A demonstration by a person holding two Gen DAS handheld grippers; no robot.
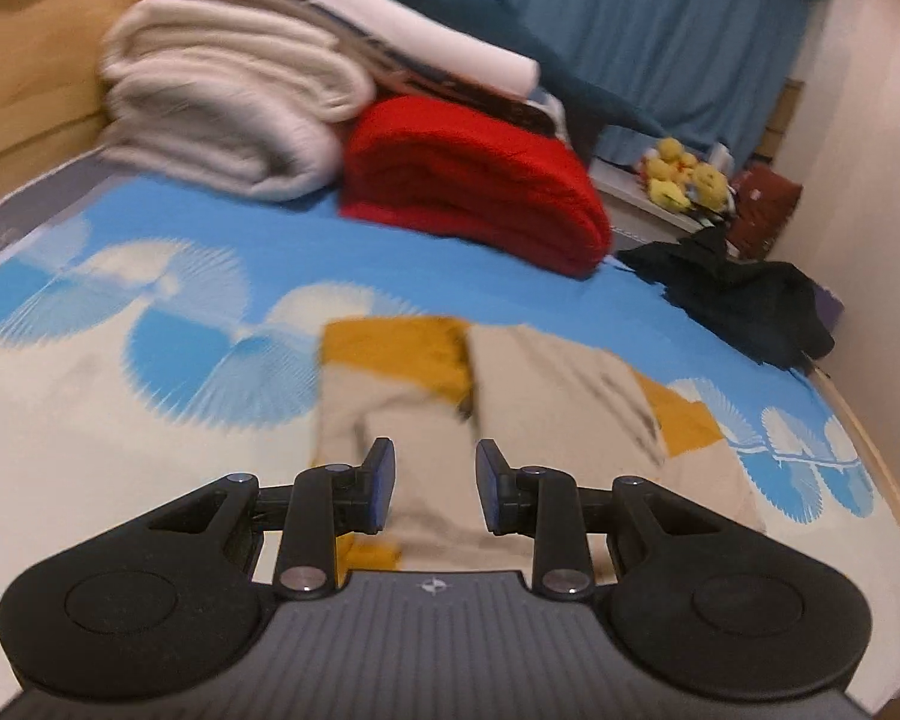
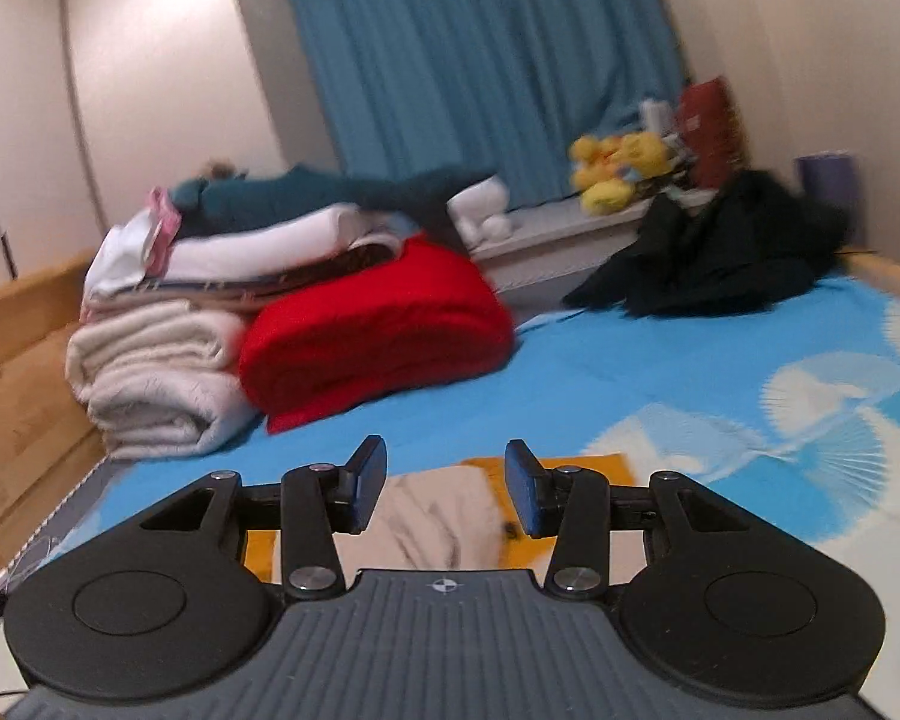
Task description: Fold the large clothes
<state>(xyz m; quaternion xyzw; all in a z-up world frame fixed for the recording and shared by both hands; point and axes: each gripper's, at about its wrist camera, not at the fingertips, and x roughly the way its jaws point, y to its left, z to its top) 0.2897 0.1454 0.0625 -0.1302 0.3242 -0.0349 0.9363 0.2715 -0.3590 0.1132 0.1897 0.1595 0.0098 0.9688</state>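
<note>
A beige and mustard-yellow garment [image 1: 546,396] lies folded flat on the blue and white bed sheet [image 1: 150,312]. My left gripper [image 1: 435,489] is open and empty, hovering just above the garment's near part. In the right wrist view the same garment [image 2: 432,516] lies on the sheet [image 2: 660,372], partly hidden behind the gripper body. My right gripper [image 2: 444,492] is open and empty, a little above the garment's edge. A crumpled black garment [image 1: 744,294] lies at the bed's far right; it also shows in the right wrist view [image 2: 714,258].
A folded red blanket [image 1: 480,186] and a stack of cream and white blankets [image 1: 222,108] sit at the head of the bed; both show in the right wrist view [image 2: 378,324] [image 2: 156,372]. Yellow plush toys [image 2: 618,171] sit on a ledge by the blue curtain [image 2: 486,60]. A wooden bed frame [image 2: 24,384] runs along the left.
</note>
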